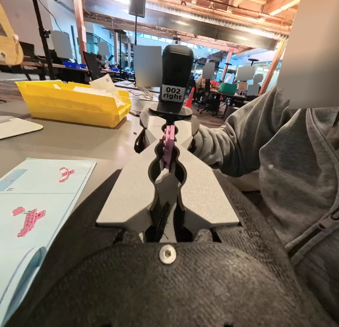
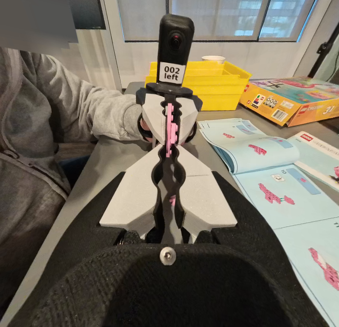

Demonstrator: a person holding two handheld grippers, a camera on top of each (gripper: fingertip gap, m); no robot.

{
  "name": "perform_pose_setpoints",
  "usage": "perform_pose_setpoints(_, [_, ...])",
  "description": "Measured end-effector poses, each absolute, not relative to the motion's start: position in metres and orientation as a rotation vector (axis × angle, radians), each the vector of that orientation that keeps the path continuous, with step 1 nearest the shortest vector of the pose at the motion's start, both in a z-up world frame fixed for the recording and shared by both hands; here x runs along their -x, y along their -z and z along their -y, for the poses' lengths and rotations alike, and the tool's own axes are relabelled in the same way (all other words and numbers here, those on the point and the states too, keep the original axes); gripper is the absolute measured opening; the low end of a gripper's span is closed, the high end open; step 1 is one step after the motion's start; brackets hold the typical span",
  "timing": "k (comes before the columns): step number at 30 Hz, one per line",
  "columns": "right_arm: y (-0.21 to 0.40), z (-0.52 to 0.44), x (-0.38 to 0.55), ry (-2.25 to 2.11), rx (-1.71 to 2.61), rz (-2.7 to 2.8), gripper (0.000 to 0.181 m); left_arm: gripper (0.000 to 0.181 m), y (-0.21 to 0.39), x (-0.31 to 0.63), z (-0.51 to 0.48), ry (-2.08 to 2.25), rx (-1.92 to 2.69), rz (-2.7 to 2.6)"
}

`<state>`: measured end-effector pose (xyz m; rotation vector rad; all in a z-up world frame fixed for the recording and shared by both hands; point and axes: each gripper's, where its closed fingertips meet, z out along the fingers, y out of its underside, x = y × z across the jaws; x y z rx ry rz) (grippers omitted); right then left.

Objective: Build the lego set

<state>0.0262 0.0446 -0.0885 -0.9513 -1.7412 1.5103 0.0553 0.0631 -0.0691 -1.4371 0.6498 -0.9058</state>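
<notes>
Left gripper (image 1: 167, 153) and right gripper (image 2: 169, 149) meet tip to tip above the grey table (image 1: 77, 140), both clamped on the flat pink lego assembly (image 2: 171, 133). Only right view shows orange lego box (image 2: 291, 101); yellow plastic bin (image 1: 73, 101) holds papers

The left tool (image 1: 167, 153) has two pale grey, angular fingers (image 1: 134, 188) with wavy black inner edges, set on a rough black printed body with a silver screw (image 1: 167, 254) at its middle. The right tool (image 2: 169, 153) is built the same, with its own silver screw (image 2: 167, 256). Each carries an upright black camera (image 2: 175, 43) with a white label on a round black base. The person wears a grey zipped hoodie (image 1: 286, 171) with ribbed cuffs (image 2: 128, 120).
</notes>
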Motion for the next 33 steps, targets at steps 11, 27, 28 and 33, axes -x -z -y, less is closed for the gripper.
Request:
perform_pose_setpoints(11, [0.138,-0.071,-0.022,-0.543,0.649,1.938,0.003,0.013,0.124,-0.037,-0.071,-0.118,1.455,-1.188])
perform_pose_setpoints(27, [0.146,-0.077,-0.022,-0.427,0.611,1.936,0.006,0.008,0.137,-0.033,-0.076,-0.365,1.445,-1.32])
perform_pose_setpoints(28, [0.143,-0.075,-0.022,-0.486,0.632,1.929,0.014,0.007,0.134,-0.034,-0.076,-0.313,1.453,-1.289])
perform_pose_setpoints(33, [0.111,-0.056,-0.032,-0.943,0.693,1.842,0.021,0.007,0.103,-0.044,-0.063,0.272,1.47,-1.046])
